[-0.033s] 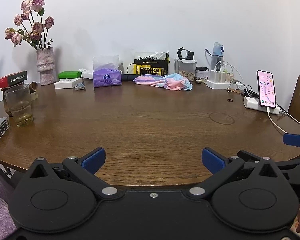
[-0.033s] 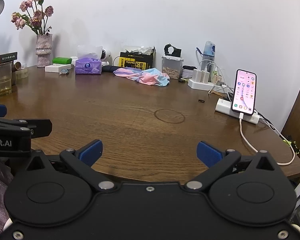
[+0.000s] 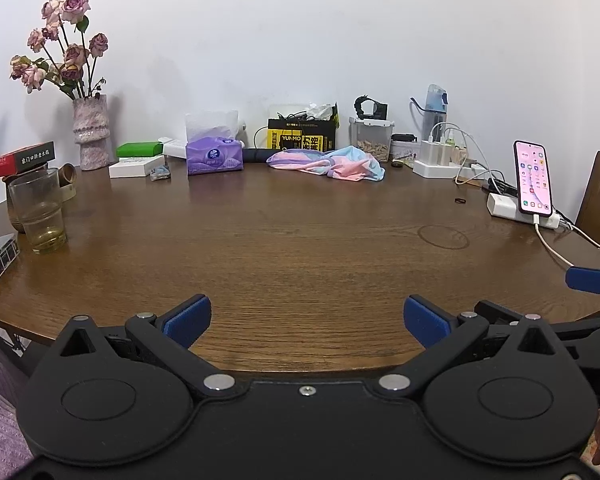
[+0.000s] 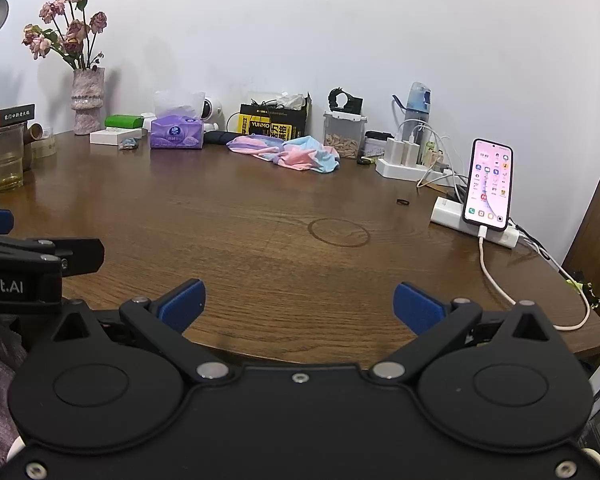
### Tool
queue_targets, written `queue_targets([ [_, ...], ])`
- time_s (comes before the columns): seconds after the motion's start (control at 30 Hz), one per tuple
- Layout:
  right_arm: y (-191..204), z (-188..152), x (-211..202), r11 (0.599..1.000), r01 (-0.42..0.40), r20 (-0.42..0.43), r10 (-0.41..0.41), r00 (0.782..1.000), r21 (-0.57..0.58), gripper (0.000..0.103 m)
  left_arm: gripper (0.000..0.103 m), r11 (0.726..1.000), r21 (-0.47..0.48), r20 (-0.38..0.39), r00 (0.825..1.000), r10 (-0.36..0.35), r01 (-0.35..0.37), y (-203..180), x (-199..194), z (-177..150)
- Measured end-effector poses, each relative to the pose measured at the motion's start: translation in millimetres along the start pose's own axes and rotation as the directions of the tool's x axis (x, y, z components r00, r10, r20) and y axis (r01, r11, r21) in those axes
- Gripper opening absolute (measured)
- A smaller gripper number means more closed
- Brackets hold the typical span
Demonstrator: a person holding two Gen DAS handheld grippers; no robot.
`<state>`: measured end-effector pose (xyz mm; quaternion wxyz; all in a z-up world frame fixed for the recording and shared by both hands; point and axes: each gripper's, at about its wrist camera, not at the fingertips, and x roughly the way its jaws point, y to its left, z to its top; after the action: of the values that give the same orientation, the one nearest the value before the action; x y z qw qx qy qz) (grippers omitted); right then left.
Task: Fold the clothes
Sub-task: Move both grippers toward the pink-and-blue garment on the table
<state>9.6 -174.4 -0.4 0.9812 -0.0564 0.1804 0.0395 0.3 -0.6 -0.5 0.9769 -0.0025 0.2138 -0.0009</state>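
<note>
Left wrist view: left gripper (image 3: 306, 314) held at the near edge of the wooden table (image 3: 300, 248), jaws spread wide, nothing between the blue pads; right gripper (image 4: 298, 304) in the same condition at the near edge, jaws released and empty. Pink-and-blue garment (image 3: 328, 164) lies crumpled at the far side of the table, well apart from both grippers, just in front of the yellow-and-black box (image 3: 302, 136); purple tissue pack (image 3: 215, 155) sits to its left; phone (image 3: 534, 178) stands propped at the right, cable attached.
</note>
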Motion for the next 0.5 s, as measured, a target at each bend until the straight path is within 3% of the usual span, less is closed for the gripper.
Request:
queue_targets([
  [0.5,7.4,-2.0,-2.5,1.0,-0.001,-0.001,0.001,1.0,-0.004,0.102,0.103,1.0,0.004,-0.006,1.0,-0.004,0.005,-0.6,0.3,-1.8],
])
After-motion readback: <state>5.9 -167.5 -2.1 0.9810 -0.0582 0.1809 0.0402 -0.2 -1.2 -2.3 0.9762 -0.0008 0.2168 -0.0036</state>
